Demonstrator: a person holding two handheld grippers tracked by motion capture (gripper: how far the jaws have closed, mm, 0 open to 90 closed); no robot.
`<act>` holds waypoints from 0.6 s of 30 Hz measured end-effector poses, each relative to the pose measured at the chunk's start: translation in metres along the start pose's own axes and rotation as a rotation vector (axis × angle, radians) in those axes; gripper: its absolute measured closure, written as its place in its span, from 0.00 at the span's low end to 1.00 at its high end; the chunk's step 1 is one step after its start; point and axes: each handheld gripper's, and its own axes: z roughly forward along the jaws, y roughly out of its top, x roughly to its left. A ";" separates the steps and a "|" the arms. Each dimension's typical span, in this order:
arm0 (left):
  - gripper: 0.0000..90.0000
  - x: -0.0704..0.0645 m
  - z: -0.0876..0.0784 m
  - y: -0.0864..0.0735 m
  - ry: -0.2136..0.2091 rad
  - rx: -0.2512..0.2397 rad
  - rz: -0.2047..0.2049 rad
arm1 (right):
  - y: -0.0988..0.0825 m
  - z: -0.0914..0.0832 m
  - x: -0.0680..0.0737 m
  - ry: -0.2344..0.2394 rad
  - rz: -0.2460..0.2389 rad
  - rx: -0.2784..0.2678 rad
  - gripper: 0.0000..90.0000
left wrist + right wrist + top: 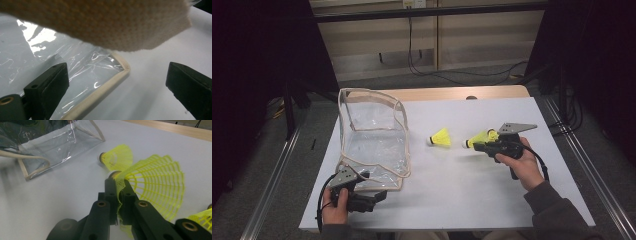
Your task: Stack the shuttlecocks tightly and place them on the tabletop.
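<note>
A clear plastic bag (373, 134) with beige trim stands open on the white table (492, 190), left of centre. One yellow shuttlecock (440, 138) lies on the table to its right. My right gripper (479, 145) is shut on the net skirt of a second yellow shuttlecock (478, 137), held just above the table. In the right gripper view the jaws (119, 185) pinch that skirt (157, 182), and the loose shuttlecock (117, 158) lies just beyond. My left gripper (377, 196) is open at the bag's near corner, and that corner's trim (110, 83) lies between its wide jaws (117, 72).
A beige fabric strap (112, 22) of the bag hangs close over the left gripper's camera. Part of another yellow shuttlecock (203, 218) shows at the lower right edge of the right gripper view. A wooden strip (452, 93) runs along the table's far edge.
</note>
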 end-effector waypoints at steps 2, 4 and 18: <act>0.05 0.000 0.000 0.000 -0.001 0.000 0.000 | -0.001 0.002 -0.001 -0.002 0.002 0.006 0.97; 0.05 0.000 0.000 0.000 -0.001 0.000 0.001 | -0.001 0.003 -0.001 -0.006 0.008 0.005 0.97; 0.05 0.000 0.000 0.000 -0.001 0.000 0.001 | 0.004 0.009 -0.003 -0.013 0.023 -0.002 0.97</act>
